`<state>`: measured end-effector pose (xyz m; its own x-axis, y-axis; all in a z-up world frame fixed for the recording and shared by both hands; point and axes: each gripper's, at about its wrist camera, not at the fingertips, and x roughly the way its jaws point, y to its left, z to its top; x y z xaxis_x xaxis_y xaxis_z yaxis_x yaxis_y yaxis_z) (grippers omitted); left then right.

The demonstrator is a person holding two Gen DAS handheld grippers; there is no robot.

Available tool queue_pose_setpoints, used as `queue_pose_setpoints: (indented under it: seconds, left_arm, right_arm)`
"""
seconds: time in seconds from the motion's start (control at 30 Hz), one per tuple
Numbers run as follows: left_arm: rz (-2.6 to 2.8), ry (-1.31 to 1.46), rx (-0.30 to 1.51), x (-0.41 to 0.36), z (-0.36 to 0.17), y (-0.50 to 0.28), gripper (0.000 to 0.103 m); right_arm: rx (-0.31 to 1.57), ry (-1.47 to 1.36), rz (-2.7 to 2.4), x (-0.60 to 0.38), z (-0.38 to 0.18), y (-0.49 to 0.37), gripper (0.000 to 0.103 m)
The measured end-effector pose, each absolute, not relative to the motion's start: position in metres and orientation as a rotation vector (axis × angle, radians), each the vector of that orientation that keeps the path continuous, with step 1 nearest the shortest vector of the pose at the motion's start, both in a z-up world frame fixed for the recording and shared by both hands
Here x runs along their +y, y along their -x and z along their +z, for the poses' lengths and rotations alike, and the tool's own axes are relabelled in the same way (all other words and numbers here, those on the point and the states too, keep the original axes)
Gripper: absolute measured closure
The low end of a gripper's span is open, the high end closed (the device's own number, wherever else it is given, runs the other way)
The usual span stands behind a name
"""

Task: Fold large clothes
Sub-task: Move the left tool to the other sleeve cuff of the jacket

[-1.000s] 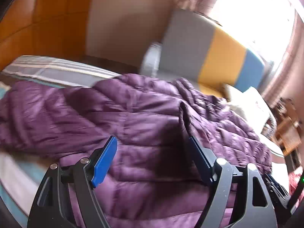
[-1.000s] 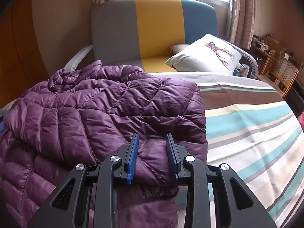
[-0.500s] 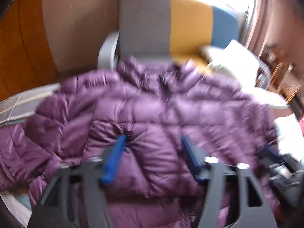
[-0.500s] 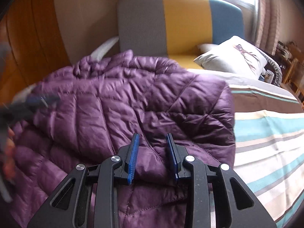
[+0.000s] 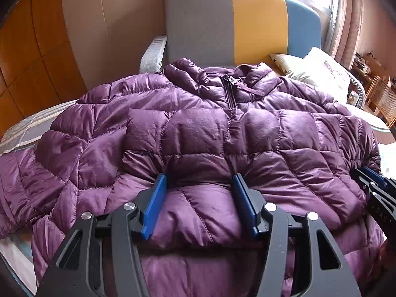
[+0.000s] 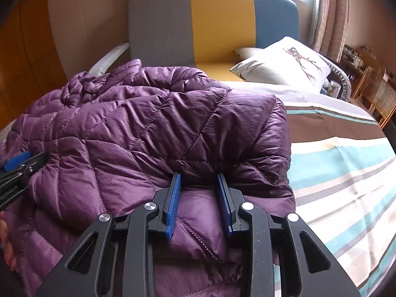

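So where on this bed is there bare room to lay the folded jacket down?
Free: the striped bedsheet between the puffy purple quilted jacket and the wicker chair, below the white printed pillow. Crowded: the bed's other side, under the jacket.

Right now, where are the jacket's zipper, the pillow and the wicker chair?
zipper [image 5: 231, 96], left wrist view, on the zip's teeth just below the collar.
pillow [image 6: 279, 66], right wrist view, on its white face.
wicker chair [image 6: 378, 99], right wrist view, on its woven back.
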<state>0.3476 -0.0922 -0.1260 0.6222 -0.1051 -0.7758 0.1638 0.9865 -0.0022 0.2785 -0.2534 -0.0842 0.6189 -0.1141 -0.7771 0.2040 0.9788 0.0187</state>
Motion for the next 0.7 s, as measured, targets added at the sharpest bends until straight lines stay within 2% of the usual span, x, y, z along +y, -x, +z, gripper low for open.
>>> queue_pose_setpoints:
  seconds: [0.07, 0.13, 0.27, 0.4, 0.5, 0.7]
  left_arm:
    - [-0.173, -0.043, 0.893, -0.087, -0.120, -0.345, 0.042]
    - [-0.175, 0.008, 0.880, -0.077, -0.112, -0.337, 0.027]
    - [-0.150, 0.067, 0.843, -0.050, -0.095, -0.323, 0.023]
    - [-0.062, 0.124, 0.818, -0.004, -0.086, -0.314, 0.009]
    - [0.035, 0.139, 0.799, 0.032, -0.084, -0.308, 0.005]
    - [0.264, 0.197, 0.799, 0.120, -0.094, -0.296, 0.005]
  right_arm:
    - [0.867, -0.137, -0.180, -0.257, -0.074, -0.266, 0.072]
    - [0.847, -0.147, -0.179, -0.257, -0.065, -0.253, 0.072]
    - [0.861, -0.137, -0.170, -0.250, -0.060, -0.231, 0.072]
    - [0.855, -0.108, -0.176, -0.242, -0.063, -0.216, 0.072]
    - [0.861, -0.088, -0.197, -0.239, -0.067, -0.213, 0.072]
    - [0.853, -0.081, -0.236, -0.239, -0.068, -0.206, 0.072]
